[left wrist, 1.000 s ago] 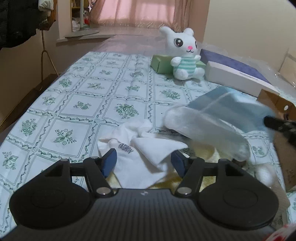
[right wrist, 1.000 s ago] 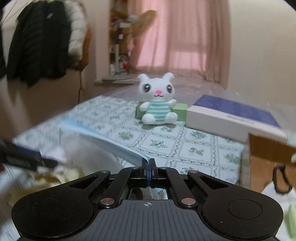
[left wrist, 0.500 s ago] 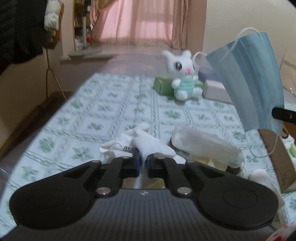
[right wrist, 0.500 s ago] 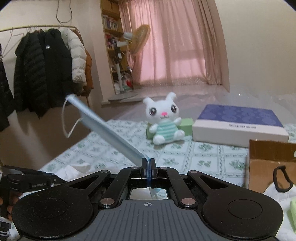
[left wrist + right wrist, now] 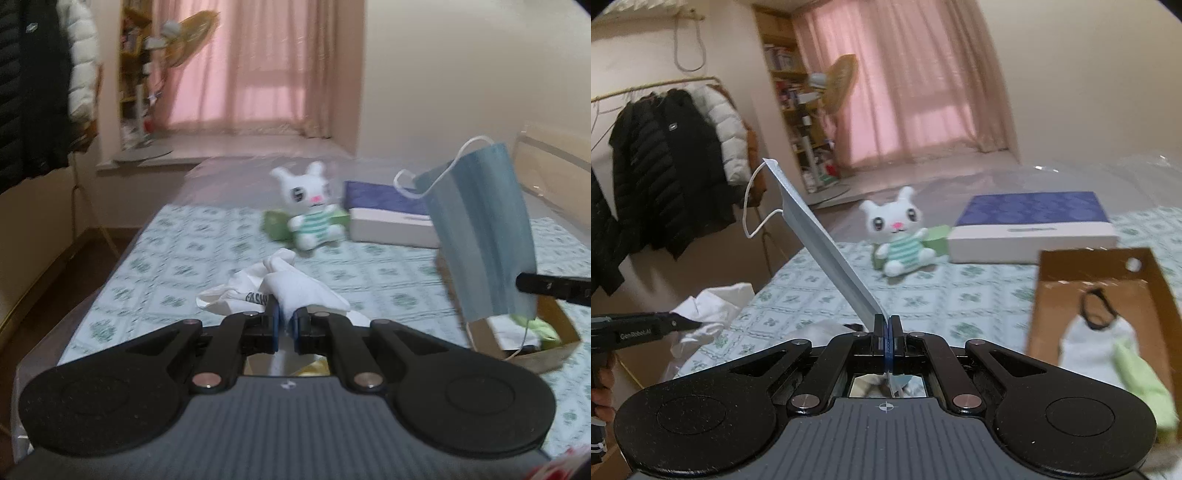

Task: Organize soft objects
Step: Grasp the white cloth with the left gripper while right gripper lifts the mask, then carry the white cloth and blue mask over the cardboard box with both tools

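Mask (image 5: 827,258) clamped edge-on, sock (image 5: 303,291) pinched aloft

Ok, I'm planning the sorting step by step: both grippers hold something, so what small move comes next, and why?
Probably carry the mask right, over the cardboard box, then let go. The right gripper is shut on it, lifted off the bed, and the box already holds soft things. The left gripper has just closed on the white cloth, which can follow.
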Tool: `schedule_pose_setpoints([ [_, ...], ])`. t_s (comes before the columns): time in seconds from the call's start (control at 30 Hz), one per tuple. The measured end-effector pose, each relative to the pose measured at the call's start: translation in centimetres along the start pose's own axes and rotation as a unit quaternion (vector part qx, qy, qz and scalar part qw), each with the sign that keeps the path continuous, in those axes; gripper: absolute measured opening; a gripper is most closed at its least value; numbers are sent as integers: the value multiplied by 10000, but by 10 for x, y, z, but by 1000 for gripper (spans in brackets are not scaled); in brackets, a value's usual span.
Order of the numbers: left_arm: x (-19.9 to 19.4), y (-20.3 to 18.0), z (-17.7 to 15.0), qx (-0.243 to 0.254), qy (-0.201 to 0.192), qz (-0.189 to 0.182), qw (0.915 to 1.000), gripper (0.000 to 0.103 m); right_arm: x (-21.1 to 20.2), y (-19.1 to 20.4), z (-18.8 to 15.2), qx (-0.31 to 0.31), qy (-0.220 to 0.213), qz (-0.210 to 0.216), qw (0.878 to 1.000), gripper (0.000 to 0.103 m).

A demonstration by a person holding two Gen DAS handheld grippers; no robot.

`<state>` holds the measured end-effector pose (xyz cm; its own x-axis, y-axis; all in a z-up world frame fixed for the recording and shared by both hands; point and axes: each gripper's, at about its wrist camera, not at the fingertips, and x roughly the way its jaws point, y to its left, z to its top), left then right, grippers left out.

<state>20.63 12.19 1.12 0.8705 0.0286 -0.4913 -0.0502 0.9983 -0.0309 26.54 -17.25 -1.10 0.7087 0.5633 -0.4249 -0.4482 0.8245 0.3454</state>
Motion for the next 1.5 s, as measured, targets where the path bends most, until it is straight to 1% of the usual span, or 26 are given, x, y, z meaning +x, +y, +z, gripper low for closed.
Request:
schedule_pose_setpoints([
  [0.2, -5, -60, 12, 224, -131, -640, 9976, 6, -49, -34, 0, 310, -98, -394, 9987, 0],
  [0.4, 11, -132, 25, 490, -185, -1343, 9896, 6, -87, -76, 5, 592, -250, -861, 9942, 0],
  [0.5, 25, -166, 30, 612, -190, -1651, 9842, 6, -96, -99, 8, 777, -302, -1059, 9909, 0],
  [0.63, 48, -207, 36, 695, -146, -1959, 9780, 6, -93, -123, 10, 950, -228, -1262, 9872, 0],
  [0.73, 68, -228, 36, 680, -77, -2103, 9752, 6, -89, -140, 9, 1047, -154, -1367, 9849, 0],
  [0.93, 115, -260, 38, 689, 142, -2246, 9719, 6, -64, -168, 9, 1086, -9, -1645, 9804, 0],
  [1.03, 136, -274, 38, 757, 234, -2282, 9704, 6, -53, -182, 10, 1159, -54, -1741, 9779, 0],
  [1.17, 155, -282, 40, 740, 219, -2323, 9696, 6, -49, -191, 19, 1205, -322, -1719, 9772, 0],
  [1.3, 165, -287, 46, 735, 119, -2334, 9695, 6, -54, -194, 33, 1116, -787, -1698, 9760, 0],
  [1.4, 175, -290, 47, 727, 96, -2357, 9691, 6, -54, -198, 41, 1200, -1089, -1655, 9728, 0],
  [1.5, 185, -294, 44, 743, 108, -2365, 9687, 6, -47, -206, 39, 1420, -1375, -1725, 9650, 0],
])
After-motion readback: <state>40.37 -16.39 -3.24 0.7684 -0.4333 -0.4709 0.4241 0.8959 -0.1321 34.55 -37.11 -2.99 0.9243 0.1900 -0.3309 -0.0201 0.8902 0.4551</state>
